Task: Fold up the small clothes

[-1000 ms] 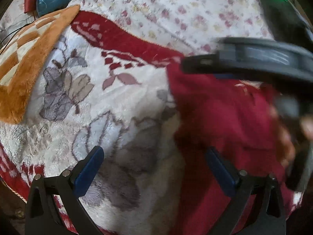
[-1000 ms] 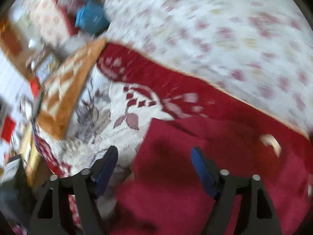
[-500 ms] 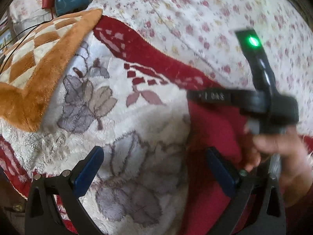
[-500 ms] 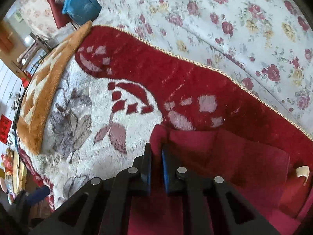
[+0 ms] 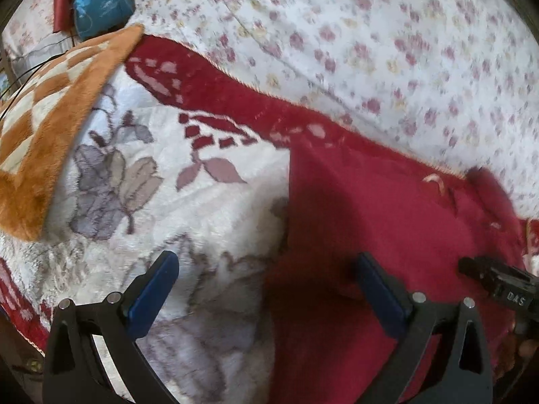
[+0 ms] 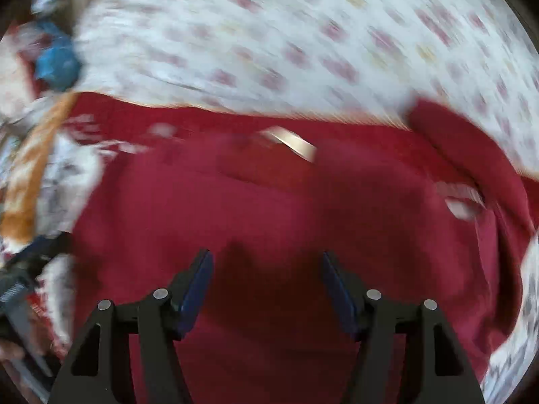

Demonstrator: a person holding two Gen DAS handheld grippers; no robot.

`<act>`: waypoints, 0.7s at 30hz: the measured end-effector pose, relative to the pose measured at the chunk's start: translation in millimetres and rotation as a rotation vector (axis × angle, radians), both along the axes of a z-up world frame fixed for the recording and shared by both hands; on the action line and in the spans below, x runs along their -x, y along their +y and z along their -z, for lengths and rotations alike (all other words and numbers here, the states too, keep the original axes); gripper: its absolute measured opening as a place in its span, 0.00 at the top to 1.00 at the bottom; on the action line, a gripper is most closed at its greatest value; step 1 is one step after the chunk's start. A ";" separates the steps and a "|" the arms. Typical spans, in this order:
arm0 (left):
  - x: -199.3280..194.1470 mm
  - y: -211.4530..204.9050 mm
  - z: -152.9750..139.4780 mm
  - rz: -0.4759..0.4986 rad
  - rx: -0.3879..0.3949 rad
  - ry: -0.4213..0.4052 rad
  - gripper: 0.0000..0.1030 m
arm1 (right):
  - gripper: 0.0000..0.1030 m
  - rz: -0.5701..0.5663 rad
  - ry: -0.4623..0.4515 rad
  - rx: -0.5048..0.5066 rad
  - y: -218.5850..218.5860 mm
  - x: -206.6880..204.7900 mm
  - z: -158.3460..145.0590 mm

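red garment (image 6: 269,208), one, lies under two wide-apart grippers: left gripper (image 5: 266,286), right gripper (image 6: 266,279).

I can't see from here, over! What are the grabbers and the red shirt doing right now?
Left gripper open, empty. Right gripper open, empty, above the red garment. Garment spread on the floral blanket. Nothing in the way.

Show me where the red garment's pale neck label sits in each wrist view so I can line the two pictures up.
Left wrist: neck label is small, right of centre, near the red garment top edge.
Right wrist: neck label is blurred, just above centre, on the red garment.
Shared landmark: blue bag, upper left in both.
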State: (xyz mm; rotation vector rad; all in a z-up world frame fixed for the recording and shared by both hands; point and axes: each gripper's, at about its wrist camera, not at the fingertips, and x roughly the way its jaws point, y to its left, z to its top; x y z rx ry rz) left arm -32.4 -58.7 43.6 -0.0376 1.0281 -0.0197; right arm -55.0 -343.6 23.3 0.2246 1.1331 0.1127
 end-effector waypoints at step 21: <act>0.2 -17.0 -9.3 -0.011 -0.011 -0.047 0.00 | 0.26 0.225 -0.143 0.113 -153.1 -57.7 -34.8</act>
